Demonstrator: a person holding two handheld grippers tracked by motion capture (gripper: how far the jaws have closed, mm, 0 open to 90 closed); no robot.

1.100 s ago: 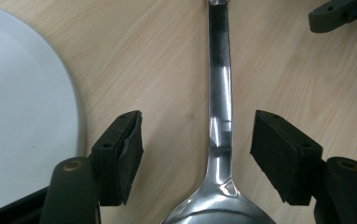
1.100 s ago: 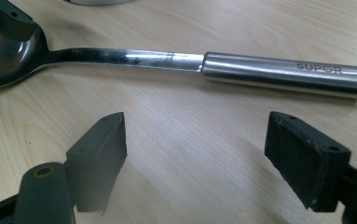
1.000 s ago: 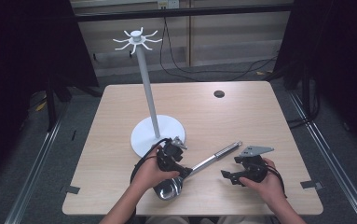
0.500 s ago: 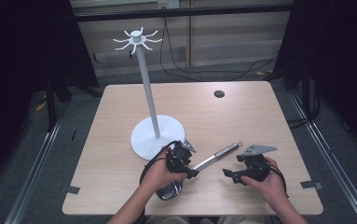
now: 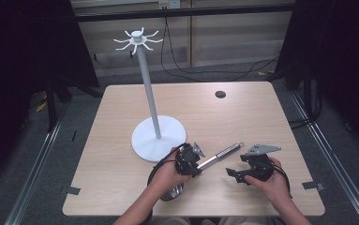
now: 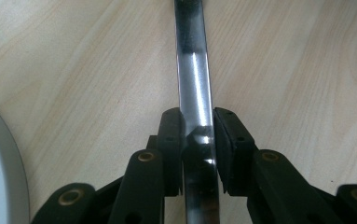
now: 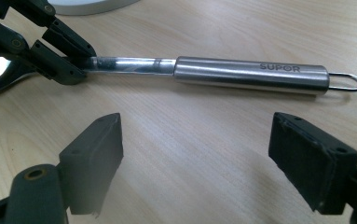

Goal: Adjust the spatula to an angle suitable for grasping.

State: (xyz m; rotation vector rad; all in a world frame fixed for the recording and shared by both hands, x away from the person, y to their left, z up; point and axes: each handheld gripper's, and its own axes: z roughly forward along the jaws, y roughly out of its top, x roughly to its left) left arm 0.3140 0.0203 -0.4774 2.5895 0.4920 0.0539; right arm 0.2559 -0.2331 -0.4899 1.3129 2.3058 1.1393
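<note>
Ladle (image 7: 204, 70) lies flat on table (image 5: 121, 187), near stand base (image 5: 158, 136). Left tongs (image 6: 198, 130) just closing, pads now clamped on thin polished neck. Right tongs (image 7: 213, 158) wide open, holding nothing. Risk: slick neck, heavy bowl — ladle may rotate or slip on lift.

The left tongs (image 5: 197, 160) and the right tongs (image 5: 235, 173) are matte black, each with a black cable looping back from its body. The right one carries a grey three-cornered plate (image 5: 263, 149) on top. Close up, the links are flat black bars joined by brass-coloured rivets, and the blocky black pads (image 6: 229, 140) have small sunken screws. Both forearms are bare.
</note>
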